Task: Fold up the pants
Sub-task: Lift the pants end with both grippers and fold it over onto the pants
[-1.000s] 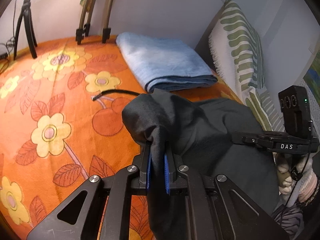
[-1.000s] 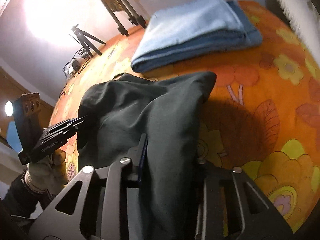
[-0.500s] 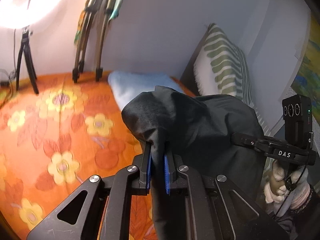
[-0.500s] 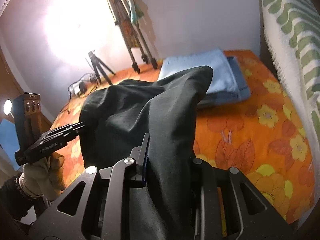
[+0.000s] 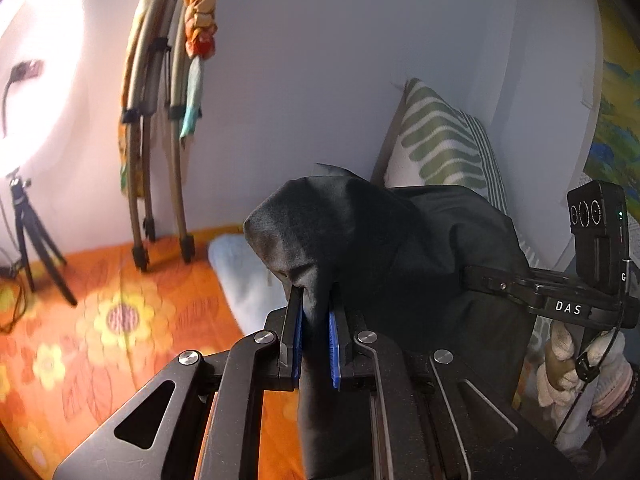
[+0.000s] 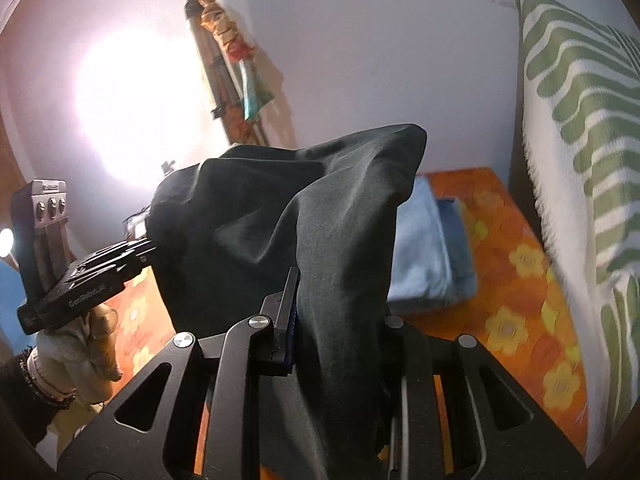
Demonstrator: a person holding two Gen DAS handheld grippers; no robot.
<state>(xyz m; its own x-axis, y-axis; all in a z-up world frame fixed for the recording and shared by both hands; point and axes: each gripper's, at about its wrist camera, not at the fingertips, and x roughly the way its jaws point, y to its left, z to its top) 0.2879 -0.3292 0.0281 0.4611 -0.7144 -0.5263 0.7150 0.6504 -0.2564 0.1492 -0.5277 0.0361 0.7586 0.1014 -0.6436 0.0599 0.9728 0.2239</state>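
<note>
Orange flowered bedding (image 5: pixel 100 320) fills the near ground, with a folded blue towel (image 6: pixel 424 248) lying far back by the wall and a green-striped cushion (image 6: pixel 580 120) on the right; the dark pants (image 5: pixel 380 248) hang clear of the bedding, stretched between both tools; the left gripper (image 5: pixel 314 320) has its blue pads pressed nearly together on one bunched corner, and the right gripper (image 6: pixel 336 312) pinches a thicker gather of the same cloth, its far finger hidden under it. To do this lift well, I judge both hands should stay level and apart, so the fabric hangs flat; neither pinch should slacken.
</note>
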